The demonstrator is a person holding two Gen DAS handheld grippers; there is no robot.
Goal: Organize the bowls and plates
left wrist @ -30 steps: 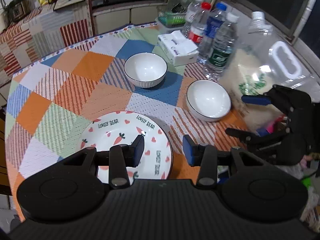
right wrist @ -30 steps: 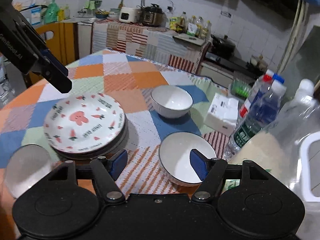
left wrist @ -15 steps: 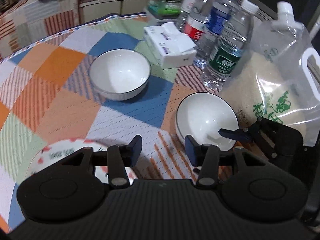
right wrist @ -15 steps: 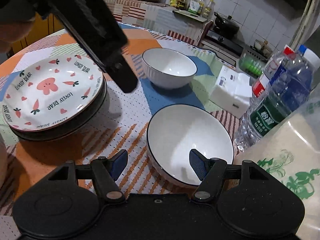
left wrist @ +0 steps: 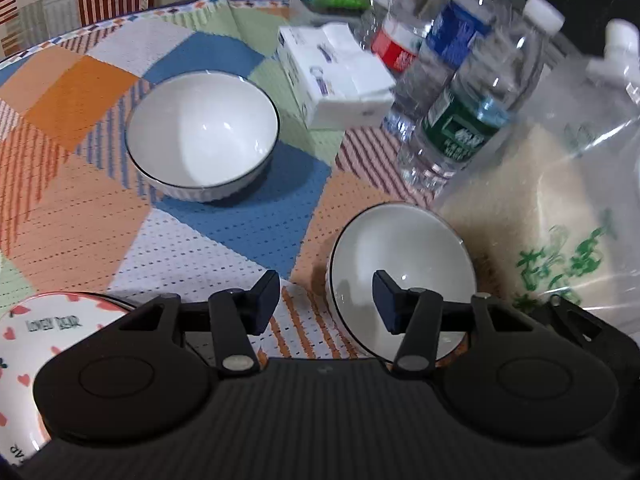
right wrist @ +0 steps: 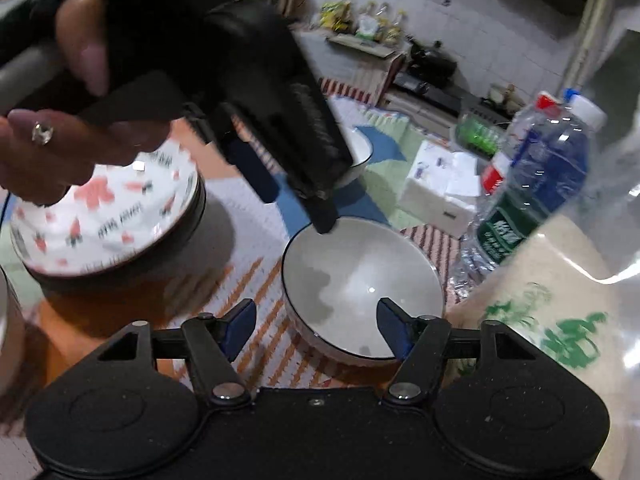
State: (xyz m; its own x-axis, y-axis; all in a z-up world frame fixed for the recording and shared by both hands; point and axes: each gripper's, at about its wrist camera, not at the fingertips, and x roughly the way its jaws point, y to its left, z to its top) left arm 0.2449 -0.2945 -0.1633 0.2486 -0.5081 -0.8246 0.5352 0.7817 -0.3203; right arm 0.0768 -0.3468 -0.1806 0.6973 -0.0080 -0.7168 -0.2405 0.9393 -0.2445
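A near white bowl with a dark rim (left wrist: 400, 256) (right wrist: 360, 276) sits on the patchwork tablecloth beside the rice bag. My left gripper (left wrist: 326, 300) is open, its right finger over the bowl's inside and its left finger outside the near-left rim. In the right wrist view its fingertips (right wrist: 324, 222) reach the bowl's far rim. My right gripper (right wrist: 316, 324) is open and straddles the bowl's near-left rim. A second white bowl (left wrist: 202, 136) sits further back. A stack of plates, topped by a carrot-patterned one (right wrist: 108, 216) (left wrist: 24, 344), lies at the left.
Three water bottles (left wrist: 460, 120) and a tissue pack (left wrist: 336, 76) stand behind the near bowl. A clear rice bag (left wrist: 552, 220) (right wrist: 560, 300) crowds its right side. Kitchen counters lie beyond the table edge.
Both grippers have moved in on the near bowl. The left gripper came from over the plates to the right and now reaches the bowl's rim.
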